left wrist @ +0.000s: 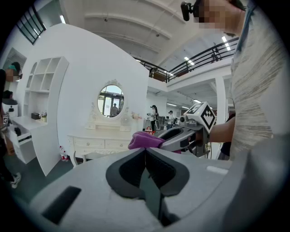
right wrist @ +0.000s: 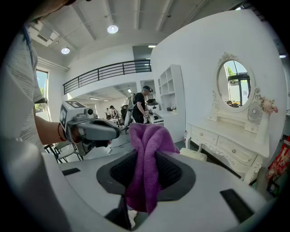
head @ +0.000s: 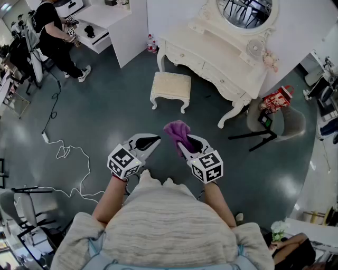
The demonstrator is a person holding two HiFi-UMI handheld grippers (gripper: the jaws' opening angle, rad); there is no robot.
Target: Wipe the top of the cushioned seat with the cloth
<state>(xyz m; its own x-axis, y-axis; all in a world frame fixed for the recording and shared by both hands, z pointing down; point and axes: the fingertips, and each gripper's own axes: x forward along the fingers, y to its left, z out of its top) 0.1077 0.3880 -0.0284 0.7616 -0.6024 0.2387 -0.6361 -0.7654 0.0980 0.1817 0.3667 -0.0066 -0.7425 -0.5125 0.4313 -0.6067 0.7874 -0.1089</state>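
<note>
A: Nearest first: what do the two tools show?

B: The left gripper point(head: 155, 141) is held out low in front of the person's pale knitted sweater point(head: 169, 227); its jaws are pressed together with nothing between them; its marker cube sits at the rear, by the wrist.

A: And the other one?

B: The right gripper point(head: 185, 146) is level with it and just beside it; the two tips are near each other but apart; its jaws are clamped on the purple cloth point(head: 177, 129); a bunch of the cloth stands up past the tips, and in the right gripper view a tail of it hangs down between the dark pads point(right wrist: 174, 170).

A: So the cloth is not on the seat?

B: No; it is in the air above the dark grey floor point(head: 105, 116), well apart from the cushioned seat point(head: 171, 83).

A: Where does the seat stand?

B: Farther ahead; it is a small cream stool on curved legs, upright on the floor, just in front of the cream dressing table point(head: 211, 55); an oval mirror point(head: 245, 11) rises from the back of that table.

A: Anything round about?

B: A white cable point(head: 68, 153) loops over the floor to the left; a red bag point(head: 277, 98) sits past the table's right end, near a grey chair point(head: 288, 124); farthest off, at the upper left, a person in black point(head: 53, 31) stands beside a white desk point(head: 105, 18).
</note>
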